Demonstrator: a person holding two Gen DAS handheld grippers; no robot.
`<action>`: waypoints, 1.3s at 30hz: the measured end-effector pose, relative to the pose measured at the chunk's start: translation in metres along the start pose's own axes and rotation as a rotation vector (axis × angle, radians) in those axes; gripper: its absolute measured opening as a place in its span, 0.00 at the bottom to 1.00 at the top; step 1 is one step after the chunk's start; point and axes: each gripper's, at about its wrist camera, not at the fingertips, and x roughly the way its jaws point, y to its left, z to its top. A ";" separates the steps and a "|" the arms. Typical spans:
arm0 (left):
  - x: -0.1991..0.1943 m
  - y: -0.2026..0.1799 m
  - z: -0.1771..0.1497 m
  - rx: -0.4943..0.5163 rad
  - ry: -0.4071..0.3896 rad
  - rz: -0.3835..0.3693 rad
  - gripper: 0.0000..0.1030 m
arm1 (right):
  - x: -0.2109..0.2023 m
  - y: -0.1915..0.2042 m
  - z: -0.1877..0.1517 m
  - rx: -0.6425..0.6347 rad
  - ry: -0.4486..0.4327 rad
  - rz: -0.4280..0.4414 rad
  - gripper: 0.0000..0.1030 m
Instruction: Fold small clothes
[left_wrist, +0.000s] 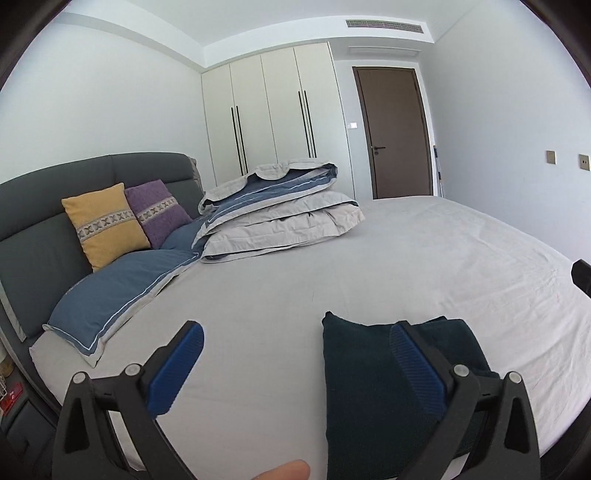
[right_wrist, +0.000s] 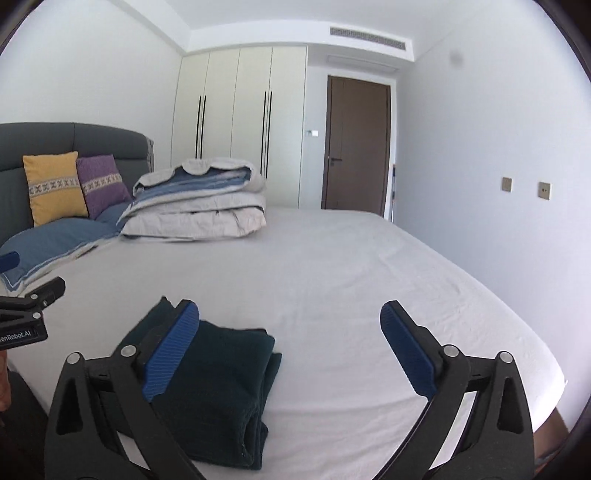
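Holding both tools spread wide and empty, your left tool (left_wrist: 295, 354) hides the folded dark green cloth's (right_wrist: 221, 387) right part behind its right finger. Your right tool (right_wrist: 290, 332) covers its left edge. It lies on the bed (right_wrist: 351, 277).

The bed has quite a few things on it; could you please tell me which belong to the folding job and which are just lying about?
Part of the job:
- dark green garment, folded on the bed sheet
- left gripper, open
- right gripper, open

Just lying about:
- folded duvet
- yellow cushion
- purple cushion
- blue pillow
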 end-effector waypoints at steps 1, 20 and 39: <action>0.001 0.002 0.002 -0.011 0.017 -0.007 1.00 | -0.004 -0.001 0.007 0.016 0.010 0.021 0.99; 0.054 -0.012 -0.067 -0.085 0.436 -0.135 1.00 | 0.034 0.006 -0.059 0.068 0.498 -0.061 0.99; 0.059 -0.014 -0.080 -0.077 0.473 -0.127 1.00 | 0.056 0.010 -0.091 0.065 0.594 -0.044 0.99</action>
